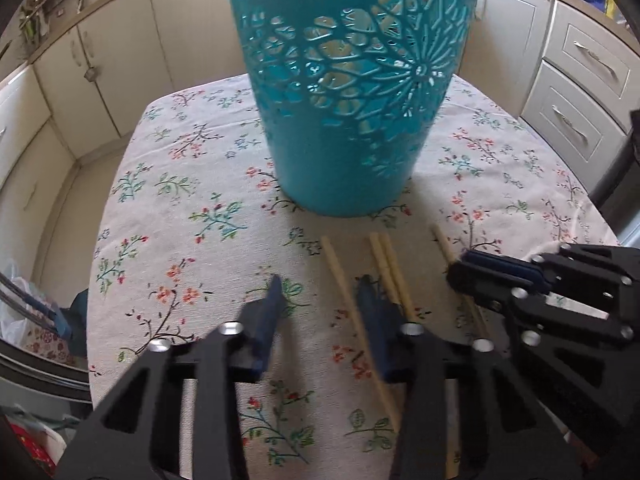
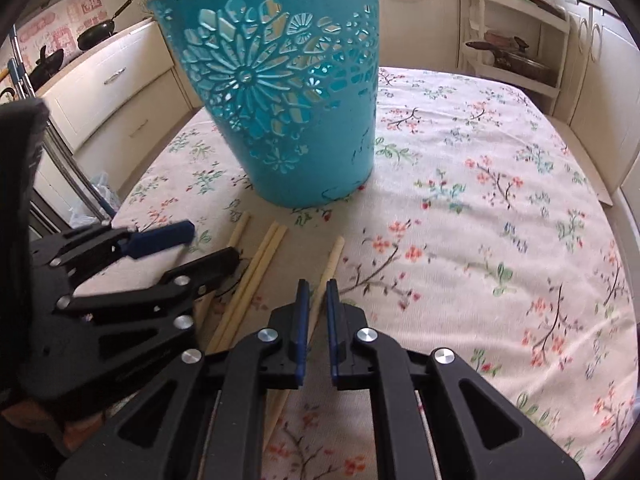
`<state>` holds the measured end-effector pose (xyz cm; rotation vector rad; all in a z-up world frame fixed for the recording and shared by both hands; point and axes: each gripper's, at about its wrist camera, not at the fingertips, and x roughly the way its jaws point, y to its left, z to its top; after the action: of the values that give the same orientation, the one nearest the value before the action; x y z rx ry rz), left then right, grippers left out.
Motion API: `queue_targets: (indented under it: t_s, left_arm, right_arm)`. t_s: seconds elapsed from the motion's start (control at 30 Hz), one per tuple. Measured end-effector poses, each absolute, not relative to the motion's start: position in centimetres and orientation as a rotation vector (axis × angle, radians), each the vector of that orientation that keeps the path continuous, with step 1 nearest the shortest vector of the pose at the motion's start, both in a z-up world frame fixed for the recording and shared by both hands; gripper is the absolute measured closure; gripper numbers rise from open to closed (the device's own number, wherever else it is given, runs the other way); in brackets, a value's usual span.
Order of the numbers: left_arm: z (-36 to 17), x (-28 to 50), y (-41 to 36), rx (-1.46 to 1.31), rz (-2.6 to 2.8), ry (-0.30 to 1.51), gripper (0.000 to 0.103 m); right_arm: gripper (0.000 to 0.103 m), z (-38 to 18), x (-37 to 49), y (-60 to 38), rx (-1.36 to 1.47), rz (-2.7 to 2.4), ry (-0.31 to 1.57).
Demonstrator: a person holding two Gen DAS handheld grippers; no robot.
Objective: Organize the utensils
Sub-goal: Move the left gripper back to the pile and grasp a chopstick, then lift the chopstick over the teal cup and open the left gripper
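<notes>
Cream kitchen cabinets point(image 1: 100, 80) are seen around a table under a flowered cloth point(image 2: 500, 208). A teal cut-out holder point(image 1: 352, 92) stands upright near the middle of it, and four pale chopsticks lie on the cloth just in front of its base.

The step in hand appears to be the pickup. The right gripper point(image 2: 316, 288) is closed down on the rightmost chopstick point(image 2: 334, 256), whose shaft is seen passing between the narrow blue pads. The left gripper point(image 1: 322, 286) is lowered over the leftmost chopstick point(image 1: 334, 260), with its fingers standing apart on either side; whether the pads press on the stick cannot be told. A pair of chopsticks point(image 1: 384, 256), lying touching, rests between the two grippers, just beside the left gripper's right finger.

A lift is called for next, then a tip toward upright and a carry over the holder's rim, which is cut off at the top of both views.

Room is tight between the two grippers, which sit close side by side. Open cloth is left to the right of the holder, and the near-left table edge lies beside the left gripper.
</notes>
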<state>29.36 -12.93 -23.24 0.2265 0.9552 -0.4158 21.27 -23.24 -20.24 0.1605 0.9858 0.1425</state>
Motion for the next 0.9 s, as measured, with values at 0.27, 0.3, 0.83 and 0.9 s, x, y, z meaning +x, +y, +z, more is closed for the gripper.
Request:
queue_targets:
  t_s: [0.27,0.3,0.83,0.9]
  left_arm:
    - [-23.0,30.3,-11.8,0.087,-0.467,1.039,0.098]
    - [-22.9,30.2,-11.6,0.078,-0.464,1.042,0.098]
    - [-4.7,26.9,-7.3,-0.066,-0.586,0.704,0.098]
    - [-2.4,27.4,-7.5,-0.087,-0.59,0.634,0.098]
  right_arm:
    - [0.095,-20.7,21.2,-24.3,0.216,0.169,0.954]
    - [0.095,-20.7,21.2,-24.3,0.224,0.171,0.954]
    - [0.095,-20.7,20.8,-24.5,0.259,0.184,0.95]
    - [0.095,-20.7,20.9,-24.7,0.262,0.185,0.95]
